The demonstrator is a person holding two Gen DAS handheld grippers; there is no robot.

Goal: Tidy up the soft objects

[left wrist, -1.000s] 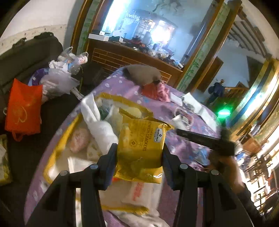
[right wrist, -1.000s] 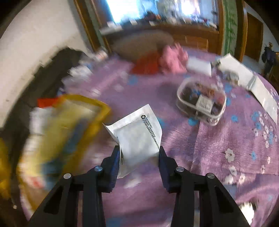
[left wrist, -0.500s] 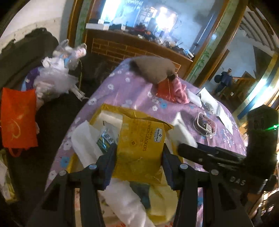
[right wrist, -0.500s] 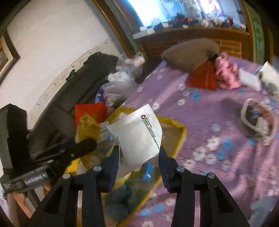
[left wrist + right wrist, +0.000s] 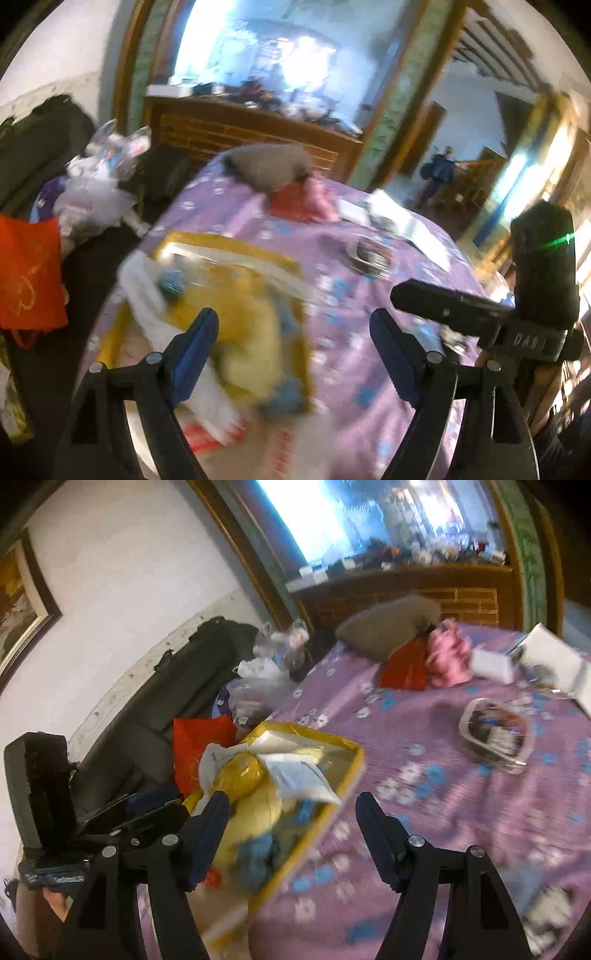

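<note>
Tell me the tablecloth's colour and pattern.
Purple tablecloth with white and blue flowers, clearest in the right wrist view.

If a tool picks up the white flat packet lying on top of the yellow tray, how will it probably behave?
The white flat paper packet looks thin, so it is probably light and would bend or droop when held by one edge. It rests loosely on the heap of soft items in the yellow rectangular tray, so a push would likely slide it. Its smooth surface may slip between the pads.
</note>
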